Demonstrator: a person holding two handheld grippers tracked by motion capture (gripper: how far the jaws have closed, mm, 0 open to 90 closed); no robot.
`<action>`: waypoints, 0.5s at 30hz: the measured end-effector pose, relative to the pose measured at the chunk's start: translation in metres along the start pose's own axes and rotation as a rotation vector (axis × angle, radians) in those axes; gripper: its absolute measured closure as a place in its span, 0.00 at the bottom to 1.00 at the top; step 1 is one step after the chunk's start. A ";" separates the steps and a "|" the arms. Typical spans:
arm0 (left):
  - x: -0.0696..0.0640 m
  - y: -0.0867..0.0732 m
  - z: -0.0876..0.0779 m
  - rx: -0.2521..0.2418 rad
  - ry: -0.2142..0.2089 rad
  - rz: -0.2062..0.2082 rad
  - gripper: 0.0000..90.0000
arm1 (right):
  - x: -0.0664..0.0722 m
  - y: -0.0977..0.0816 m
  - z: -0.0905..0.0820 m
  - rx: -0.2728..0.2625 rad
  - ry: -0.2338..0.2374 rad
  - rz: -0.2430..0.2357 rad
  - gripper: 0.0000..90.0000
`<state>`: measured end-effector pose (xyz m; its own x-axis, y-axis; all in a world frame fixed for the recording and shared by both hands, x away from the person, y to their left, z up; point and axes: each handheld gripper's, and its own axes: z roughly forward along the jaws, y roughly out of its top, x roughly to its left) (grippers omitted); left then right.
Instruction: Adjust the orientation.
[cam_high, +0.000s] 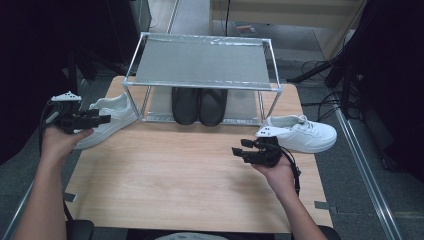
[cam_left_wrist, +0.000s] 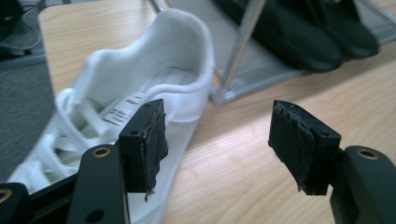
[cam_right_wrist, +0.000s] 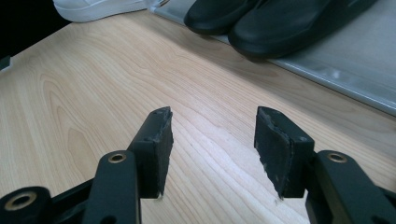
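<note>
Sneakers sat at either end of the wooden table (cam_high: 175, 170): one white sneaker (cam_high: 102, 120) at the far left, its heel just beside the left leg of the metal shoe rack (cam_high: 200, 65), and a second white sneaker (cam_high: 302, 132) at the far right, beside the rack's right leg. A pair of black shoes (cam_high: 199, 106) stood side by side on the rack's lower shelf, toes toward the person.

The left gripper (cam_high: 102, 119) was held above the left sneaker, pointing right along it. In the left gripper view its jaws stood wide apart with nothing pinched; one pad (cam_left_wrist: 149, 144) lay in front of the sneaker's (cam_left_wrist: 140, 88) open collar and the other over bare wood near the rack leg (cam_left_wrist: 238, 51).

The right gripper (cam_high: 239, 151) hovered over the table just near and left of the right sneaker, pointing left. In the right gripper view its jaws were spread with only wood grain between them, and the black shoes (cam_right_wrist: 271, 18) lay beyond on the shelf.
</note>
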<state>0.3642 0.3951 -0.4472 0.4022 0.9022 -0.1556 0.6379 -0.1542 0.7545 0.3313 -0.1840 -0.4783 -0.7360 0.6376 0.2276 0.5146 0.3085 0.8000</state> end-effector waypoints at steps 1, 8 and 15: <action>0.002 0.000 0.000 -0.004 0.007 0.002 0.41 | 0.000 -0.001 -0.002 -0.001 -0.004 0.003 0.53; 0.020 0.001 0.010 -0.026 0.012 -0.023 0.41 | -0.003 -0.011 -0.015 -0.014 -0.041 0.033 0.53; 0.028 0.003 0.029 0.009 0.006 -0.028 0.42 | -0.004 -0.018 -0.024 -0.020 -0.066 0.048 0.53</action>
<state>0.3965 0.4078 -0.4674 0.3802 0.9086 -0.1728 0.6549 -0.1325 0.7441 0.3144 -0.2091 -0.4804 -0.6797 0.6966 0.2295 0.5394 0.2626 0.8001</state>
